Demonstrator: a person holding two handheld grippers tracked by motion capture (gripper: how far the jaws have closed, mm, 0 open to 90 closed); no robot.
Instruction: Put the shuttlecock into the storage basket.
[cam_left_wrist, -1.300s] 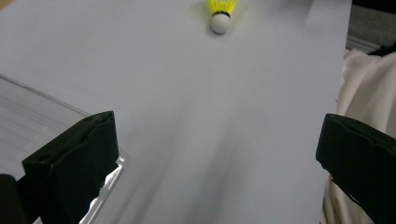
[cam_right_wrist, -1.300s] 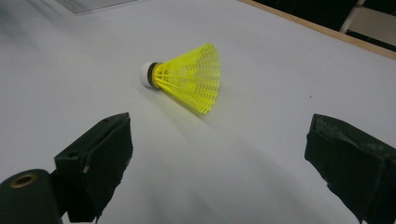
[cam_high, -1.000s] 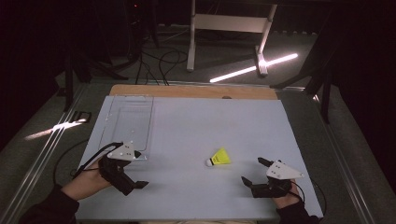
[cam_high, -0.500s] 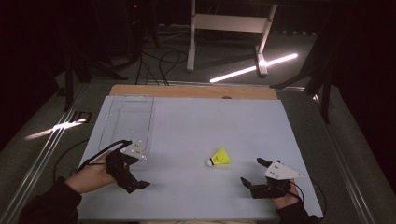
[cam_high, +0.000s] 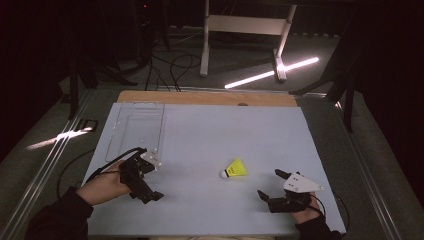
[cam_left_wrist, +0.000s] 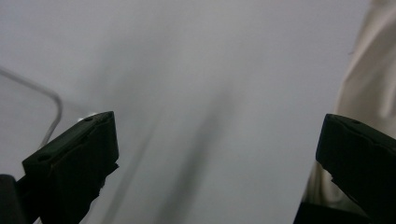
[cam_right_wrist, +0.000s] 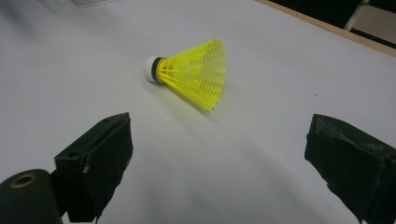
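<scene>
right gripper (cam_high: 272, 186): lower right of the high view, jaws spread wide with nothing between them. In its own view the jaws sit at the bottom corners (cam_right_wrist: 219, 154) with bare tabletop in the gap.

shuttlecock (cam_high: 235, 169): yellow, lying on its side just below the middle of the high view, white cork end pointing to the frame's left. Near the right gripper but apart from it, up and left of the jaws. In the right gripper view it's in the upper middle (cam_right_wrist: 191, 74), beyond the jaws, not between them.

left gripper (cam_high: 147, 192): lower left of the high view, also gaping and holding nothing. Its own view (cam_left_wrist: 210, 154) looks at plain white surface.

tray (cam_high: 137, 127): clear plastic, upper left of the tabletop, looks empty as far as I can tell. Its rounded corner shows at the left edge of the left gripper view (cam_left_wrist: 51, 100).

tabletop (cam_high: 225, 130): white sheet, wooden strip along the far edge.

progress: honestly looks like barely started. Nothing's grabbed, the shuttlecock is loose on the tabletop. My guess is the right gripper goes for it, so the reach, the grab and wherever it ends up (maybe the tray?) are all left to do.
</scene>
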